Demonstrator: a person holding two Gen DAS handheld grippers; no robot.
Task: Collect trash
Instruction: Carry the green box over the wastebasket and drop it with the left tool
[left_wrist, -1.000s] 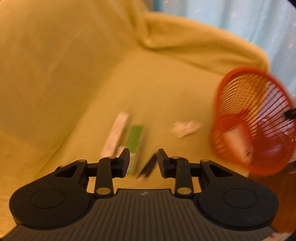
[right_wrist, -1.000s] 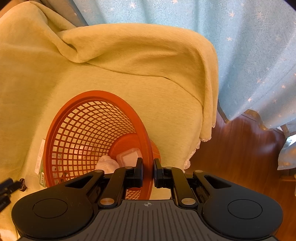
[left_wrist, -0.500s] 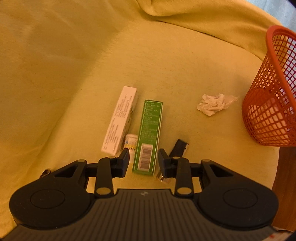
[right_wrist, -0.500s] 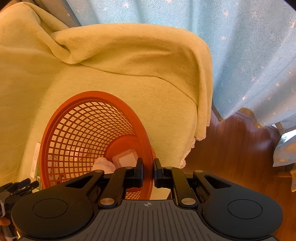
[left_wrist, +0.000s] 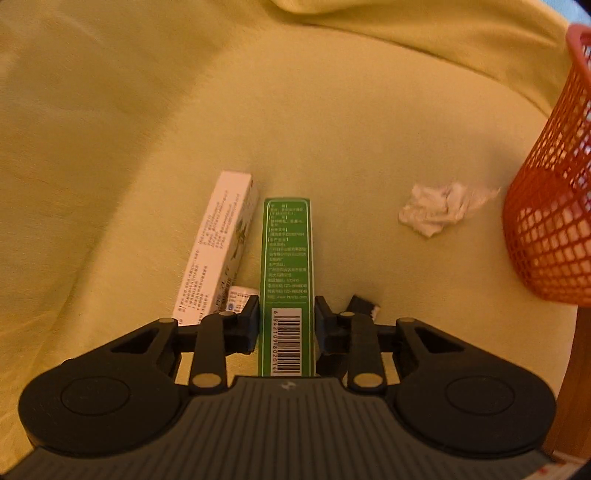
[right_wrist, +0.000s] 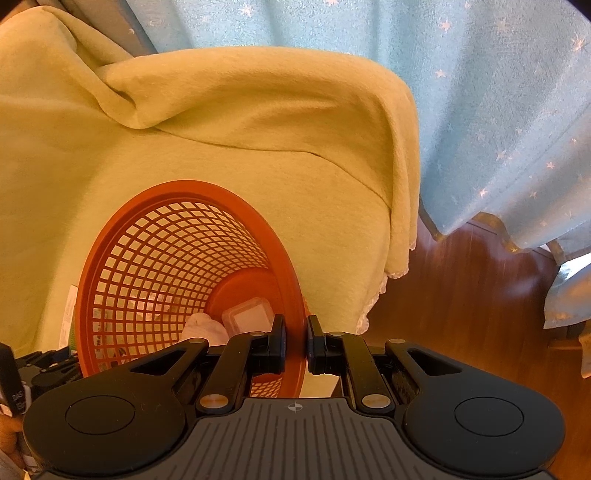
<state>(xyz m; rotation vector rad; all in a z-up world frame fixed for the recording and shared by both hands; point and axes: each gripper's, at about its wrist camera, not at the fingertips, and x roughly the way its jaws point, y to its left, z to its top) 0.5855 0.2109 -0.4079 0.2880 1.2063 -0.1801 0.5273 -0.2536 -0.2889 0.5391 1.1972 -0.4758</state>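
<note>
Two items look binned already: a white crumpled wad (right_wrist: 205, 326) and a small clear tub (right_wrist: 248, 314) sit at the bottom of the orange mesh basket (right_wrist: 155, 258), which the right gripper (right_wrist: 295, 341) holds clamped by its rim beside the yellow-covered sofa (left_wrist: 332, 129). Left gripper (left_wrist: 286, 321) straddles the barcode end of the green box (left_wrist: 286, 251), pads close to both sides; can't tell if it's squeezing yet, box lies flat on the cushion. Left to collect: that green box, white box (left_wrist: 218, 251) just beside it, a small labelled item (left_wrist: 240, 297) tucked between them, crumpled tissue (left_wrist: 439, 212) near the basket, dark wrapper (left_wrist: 364, 304) behind the right finger. Roughly a third done, my estimate
</note>
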